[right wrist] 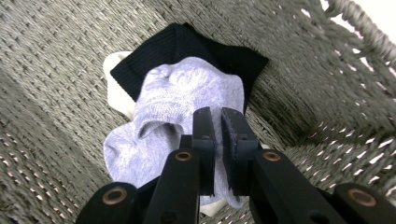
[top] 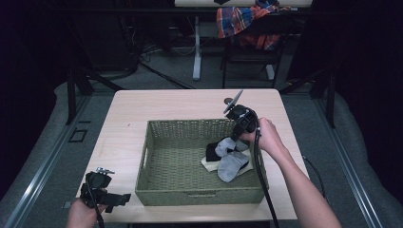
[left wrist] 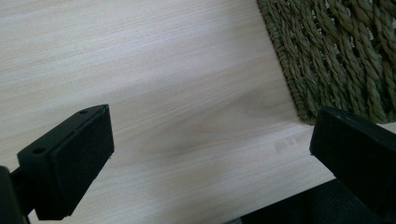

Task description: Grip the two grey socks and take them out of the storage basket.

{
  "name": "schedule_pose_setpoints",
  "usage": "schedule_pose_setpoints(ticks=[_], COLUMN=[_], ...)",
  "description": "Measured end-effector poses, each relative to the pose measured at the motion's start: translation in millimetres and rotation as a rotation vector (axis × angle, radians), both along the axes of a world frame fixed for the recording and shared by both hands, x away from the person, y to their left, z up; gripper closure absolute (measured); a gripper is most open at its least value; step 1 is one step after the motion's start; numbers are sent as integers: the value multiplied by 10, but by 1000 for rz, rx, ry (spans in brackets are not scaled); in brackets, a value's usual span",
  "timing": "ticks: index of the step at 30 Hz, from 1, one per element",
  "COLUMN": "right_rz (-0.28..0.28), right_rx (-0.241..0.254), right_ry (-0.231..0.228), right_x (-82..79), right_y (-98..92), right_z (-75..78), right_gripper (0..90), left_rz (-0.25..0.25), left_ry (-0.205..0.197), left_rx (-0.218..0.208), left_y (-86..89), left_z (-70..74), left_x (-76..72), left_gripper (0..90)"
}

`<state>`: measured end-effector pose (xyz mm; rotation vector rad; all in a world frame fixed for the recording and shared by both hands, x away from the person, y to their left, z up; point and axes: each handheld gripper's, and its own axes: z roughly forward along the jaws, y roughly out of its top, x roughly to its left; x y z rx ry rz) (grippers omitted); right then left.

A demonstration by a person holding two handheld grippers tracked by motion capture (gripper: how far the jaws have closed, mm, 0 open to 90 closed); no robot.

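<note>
A green woven basket (top: 190, 124) stands on the light wood table (top: 128, 123). In its right half lies a grey sock (top: 232, 165) on top of a black sock (top: 212, 151) and a cream one (top: 207, 164). My right gripper (top: 231, 138) points down into the basket and is shut on the grey sock's upper fold. In the right gripper view the jaws (right wrist: 218, 114) pinch grey sock fabric (right wrist: 187, 88) above the black sock (right wrist: 187, 44) and the basket floor (right wrist: 56, 60). My left gripper (top: 124, 198) is open near the table's front left, beside the basket corner (left wrist: 336, 51), with bare table between its pads (left wrist: 84, 154).
Behind the table a chair carries a plaid cloth (top: 247, 21), beside a white desk leg (top: 196, 47). Cables lie on the grey floor at the back. The basket's left half holds nothing. Bare tabletop (left wrist: 163, 70) stretches left of the basket.
</note>
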<state>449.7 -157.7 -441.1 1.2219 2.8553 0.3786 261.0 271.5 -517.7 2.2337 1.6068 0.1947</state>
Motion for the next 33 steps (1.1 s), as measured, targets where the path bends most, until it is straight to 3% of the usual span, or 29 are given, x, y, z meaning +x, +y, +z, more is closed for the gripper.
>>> schedule_pose_setpoints(ticks=[10,20,33], right_rz=[30,23,33], right_rx=[5,41,49], right_ry=[-15,-40,-63], right_x=[-24,-33,-38], right_y=[24,13,5], right_z=[191,345,538], right_gripper=[846,847,850], left_rz=[-2,-1,0], left_ry=[-1,-1,-1], left_rx=[3,2,0], left_y=[0,0,-2], left_z=[0,-1,-2], left_x=[1,2,2], left_gripper=[0,0,0])
